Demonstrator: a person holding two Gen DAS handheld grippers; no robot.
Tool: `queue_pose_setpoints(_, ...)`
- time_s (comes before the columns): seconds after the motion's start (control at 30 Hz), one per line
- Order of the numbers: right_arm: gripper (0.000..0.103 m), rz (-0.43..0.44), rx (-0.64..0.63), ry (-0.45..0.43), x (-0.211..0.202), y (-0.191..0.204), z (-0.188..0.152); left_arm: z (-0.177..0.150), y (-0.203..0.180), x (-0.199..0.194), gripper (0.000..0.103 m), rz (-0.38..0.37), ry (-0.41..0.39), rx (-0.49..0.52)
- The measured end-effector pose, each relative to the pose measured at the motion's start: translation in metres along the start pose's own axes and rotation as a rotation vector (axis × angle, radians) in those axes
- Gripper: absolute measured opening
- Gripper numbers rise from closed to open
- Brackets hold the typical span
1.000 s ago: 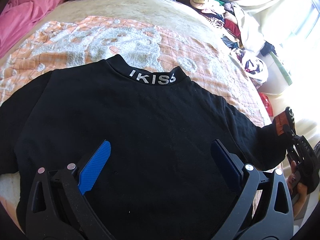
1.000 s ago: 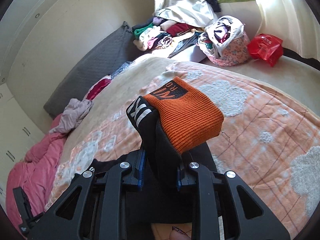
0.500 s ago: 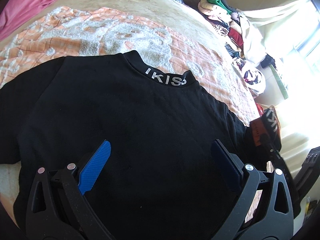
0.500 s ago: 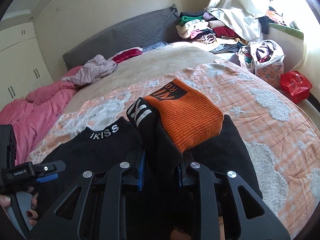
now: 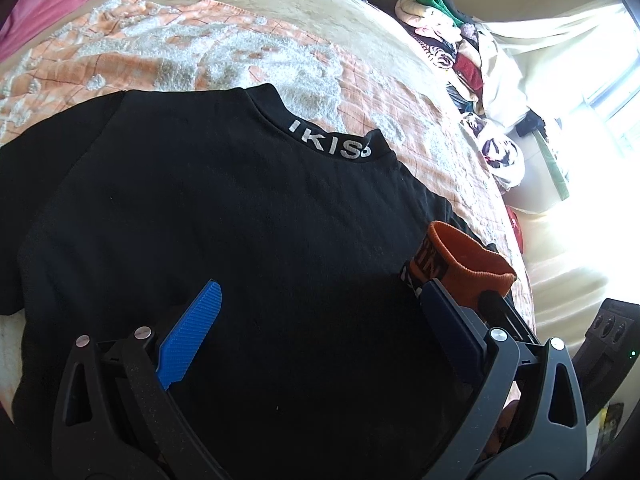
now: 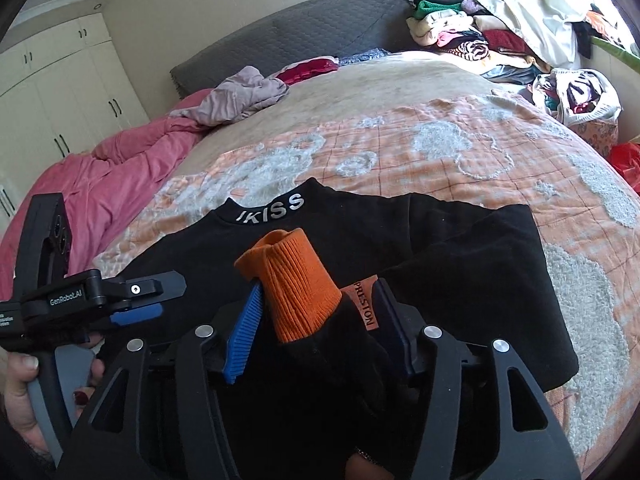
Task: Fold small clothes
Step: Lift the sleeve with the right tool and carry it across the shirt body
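Lying flat on the bed [image 6: 440, 92], the biggest thing here, is an orange and white blanket [image 6: 460, 148]. On that blanket, near the front edge of the bed, a black top [image 5: 224, 232] is spread out with its back up. White letters show on its collar [image 6: 272, 209].

One sleeve is folded in over the middle of the top. Its orange cuff [image 6: 296, 284] sticks up between the fingers of the right gripper [image 6: 316, 320]. That gripper looks partly spread, and I cannot tell if it is pinching the sleeve or letting it go.

The left gripper [image 5: 320, 320] is spread wide and holds nothing. It hangs over the bottom part of the top.

This top looks soft, light and floppy. It should bend easily but may slide or bunch up. Good spots to pinch are probably the thick cuff, the bottom hem or a shoulder edge.
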State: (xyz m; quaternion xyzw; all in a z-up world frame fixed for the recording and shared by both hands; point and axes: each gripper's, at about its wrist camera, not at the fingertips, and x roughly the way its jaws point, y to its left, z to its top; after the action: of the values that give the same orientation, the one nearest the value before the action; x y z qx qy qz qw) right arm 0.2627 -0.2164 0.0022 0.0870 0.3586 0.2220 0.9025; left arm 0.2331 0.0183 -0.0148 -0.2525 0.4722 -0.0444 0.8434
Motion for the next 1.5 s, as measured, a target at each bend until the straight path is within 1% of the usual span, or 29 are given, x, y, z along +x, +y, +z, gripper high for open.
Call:
queue_pose_setpoints(0.07, 0.055, -0.001, 0.005, -0.008, -0.003, -0.003, 0.001, -0.003, -0.003, 0.003, 0.094, -0.014, 0.011, 0.009)
queue_pose_setpoints(0.13, 0.056, 0.035, 0.020, -0.010, -0.007, -0.006, 0.003, -0.005, -0.008, 0.006, 0.094, -0.040, 0.030, 0.014)
queue_pose_setpoints(0.27, 0.063, 0.095, 0.036, -0.029, -0.017, -0.008, 0.006, -0.010, -0.015, 0.010, 0.094, -0.108, 0.054, 0.004)
queue_pose_setpoints(0.4, 0.063, 0.059, 0.038, -0.040, -0.022, -0.011, 0.008, -0.012, -0.021, 0.016, 0.094, -0.132, 0.068, 0.009)
queue_pose_setpoints(0.5, 0.063, 0.032, 0.073, -0.035, -0.024, -0.021, 0.008, -0.016, -0.026, 0.022, 0.094, -0.188, 0.100, 0.002)
queue_pose_setpoints(0.57, 0.063, 0.014, 0.098, -0.033, -0.026, -0.028, 0.008, -0.018, -0.028, 0.031, 0.092, -0.229, 0.141, -0.021)
queue_pose_setpoints(0.63, 0.063, 0.001, 0.125, -0.037, -0.029, -0.037, 0.009, -0.021, -0.033, 0.038, 0.082, -0.229, 0.159, -0.011)
queue_pose_setpoints(0.7, 0.063, -0.009, 0.149, -0.043, -0.034, -0.045, 0.009, -0.022, -0.037, 0.044, 0.066, -0.211, 0.167, 0.001)
queue_pose_setpoints(0.77, 0.063, -0.022, 0.179, -0.049, -0.038, -0.054, 0.009, -0.026, -0.041, 0.053, 0.066, -0.188, 0.181, 0.006)
queue_pose_setpoints(0.87, 0.064, -0.046, 0.225, -0.051, -0.044, -0.068, 0.009, -0.030, -0.049, 0.060, 0.065, -0.149, 0.174, 0.048)
queue_pose_setpoints(0.93, 0.064, -0.063, 0.258, -0.053, -0.048, -0.078, 0.010, -0.029, -0.054, 0.061, 0.056, -0.114, 0.158, 0.074)
queue_pose_setpoints(1.0, 0.064, -0.080, 0.297, -0.053, -0.051, -0.090, 0.009, -0.027, -0.055, 0.061, 0.037, -0.099, 0.143, 0.078)
queue_pose_setpoints(1.03, 0.064, -0.087, 0.316, -0.050, -0.052, -0.095, 0.008, -0.026, -0.056, 0.061, 0.032, -0.101, 0.141, 0.083)
queue_pose_setpoints(1.07, 0.064, -0.099, 0.336, -0.044, -0.053, -0.101, 0.008, -0.026, -0.058, 0.060, 0.020, -0.098, 0.139, 0.100)
queue_pose_setpoints(1.1, 0.064, -0.115, 0.355, -0.038, -0.054, -0.106, 0.007, -0.026, -0.062, 0.057, 0.013, -0.107, 0.131, 0.128)
queue_pose_setpoints(1.23, 0.064, -0.139, 0.416, -0.036, -0.059, -0.125, 0.004, -0.022, -0.072, 0.039, 0.012, -0.108, 0.073, 0.192)
queue_pose_setpoints(1.33, 0.064, -0.143, 0.438, -0.037, -0.061, -0.130, 0.002, -0.014, -0.074, 0.021, 0.011, -0.115, 0.023, 0.207)
queue_pose_setpoints(1.5, 0.064, -0.149, 0.423, -0.029, -0.060, -0.127, 0.002, 0.001, -0.068, -0.011, 0.011, -0.113, -0.048, 0.217)
